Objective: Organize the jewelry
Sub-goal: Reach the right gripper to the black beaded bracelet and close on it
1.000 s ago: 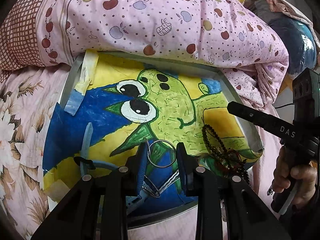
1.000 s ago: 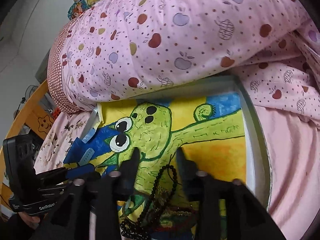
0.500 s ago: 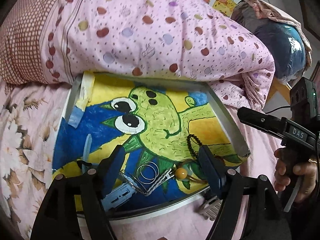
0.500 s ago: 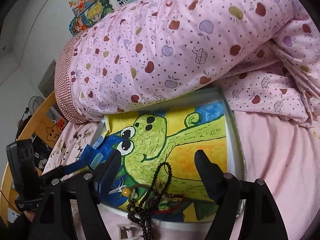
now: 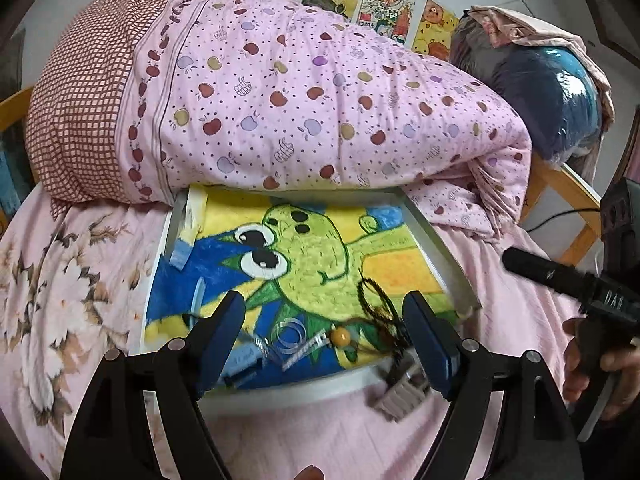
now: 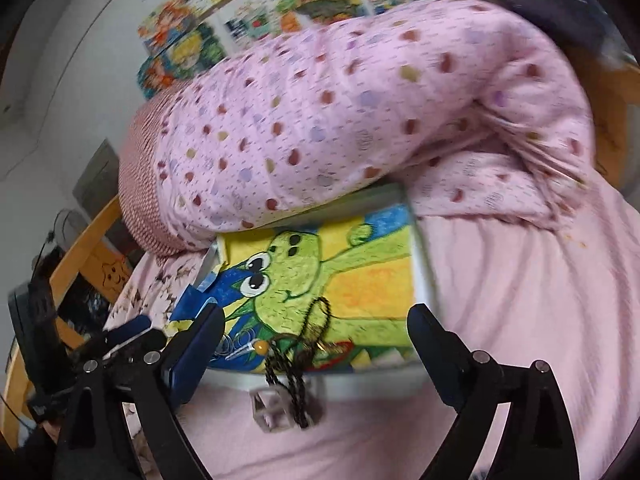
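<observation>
A white-framed tray [image 5: 436,256] with a green frog picture lies on the bed. On its near part lie silver bangles [image 5: 286,338], an orange bead [image 5: 340,336] and a black bead necklace [image 5: 376,300]. My left gripper [image 5: 324,336] hovers above the near edge with its jaws opening and nothing pressed between them. A grey clip [image 5: 400,392] rests on the sheet by the rim. In the right wrist view the black necklace [image 6: 320,320] trails over the tray [image 6: 424,276] edge onto the clip [image 6: 276,408]. My right gripper [image 6: 316,340] is above them, its jaws opening and touching nothing.
A rolled pink apple-print quilt [image 5: 300,100] covers the tray's far edge. A dark blue bundle [image 5: 552,92] and a wooden bed rail [image 5: 576,188] are at the right. Floral sheet [image 5: 60,300] lies to the left. A hand [image 5: 592,360] holds the other gripper at the right.
Both grippers have opened wide and drawn back and up from the tray. The silver ring and the black beads that were between their fingers now lie on the picture.
</observation>
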Demonstrator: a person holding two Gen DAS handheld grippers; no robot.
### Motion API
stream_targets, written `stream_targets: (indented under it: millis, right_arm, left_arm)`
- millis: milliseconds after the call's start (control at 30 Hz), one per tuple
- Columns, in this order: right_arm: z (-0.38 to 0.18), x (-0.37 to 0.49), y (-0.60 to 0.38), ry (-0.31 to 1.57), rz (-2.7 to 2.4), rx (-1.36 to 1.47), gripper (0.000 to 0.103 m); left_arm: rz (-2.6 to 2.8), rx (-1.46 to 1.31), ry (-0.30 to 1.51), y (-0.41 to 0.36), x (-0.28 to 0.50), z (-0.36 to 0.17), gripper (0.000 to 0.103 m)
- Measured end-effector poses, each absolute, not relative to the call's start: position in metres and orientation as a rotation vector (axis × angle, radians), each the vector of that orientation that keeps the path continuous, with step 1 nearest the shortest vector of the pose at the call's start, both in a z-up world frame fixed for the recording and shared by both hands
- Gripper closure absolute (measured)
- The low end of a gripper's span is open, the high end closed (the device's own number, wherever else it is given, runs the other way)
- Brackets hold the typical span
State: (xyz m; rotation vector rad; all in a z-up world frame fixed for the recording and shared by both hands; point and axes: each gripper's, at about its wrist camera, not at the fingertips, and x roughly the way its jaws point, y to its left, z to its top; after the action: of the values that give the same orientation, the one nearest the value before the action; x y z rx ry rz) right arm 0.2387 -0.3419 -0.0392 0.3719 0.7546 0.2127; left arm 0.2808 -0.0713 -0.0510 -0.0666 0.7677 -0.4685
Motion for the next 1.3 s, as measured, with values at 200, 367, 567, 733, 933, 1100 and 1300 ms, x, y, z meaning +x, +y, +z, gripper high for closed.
stream_targets:
  millis: [200, 367, 567, 733, 933, 1100, 1300]
  right_arm:
    - [-0.048, 0.198, -0.373, 0.917, 0.076, 0.379, 0.008]
    - [-0.066, 0.181, -0.388, 1.090, 0.036, 0.362, 0.008]
    - [-0.095, 0.183, -0.401, 1.268, 0.029, 0.504, 0.008]
    - [-0.109, 0.195, -0.404, 1.328, -0.020, 0.528, 0.008]
    - [-0.139, 0.206, -0.414, 1.404, -0.051, 0.671, 0.030]
    - [-0.149, 0.211, -0.415, 1.405, -0.087, 0.691, 0.051]
    - [-0.153, 0.215, -0.411, 1.409, -0.098, 0.655, 0.062]
  left_arm:
    - [-0.464, -0.048, 0.786, -0.069, 0.245, -0.050, 0.027]
    - [-0.481, -0.030, 0.828, -0.073, 0.215, -0.054, 0.027]
    - [-0.525, 0.022, 0.886, -0.088, 0.193, -0.072, 0.027]
    - [-0.586, 0.113, 0.880, -0.105, 0.192, -0.093, 0.027]
    - [-0.643, 0.113, 0.872, -0.114, 0.209, -0.110, 0.027]
    - [-0.680, 0.150, 0.844, -0.126, 0.217, -0.118, 0.027]
    - [-0.681, 0.119, 0.868, -0.126, 0.229, -0.132, 0.027]
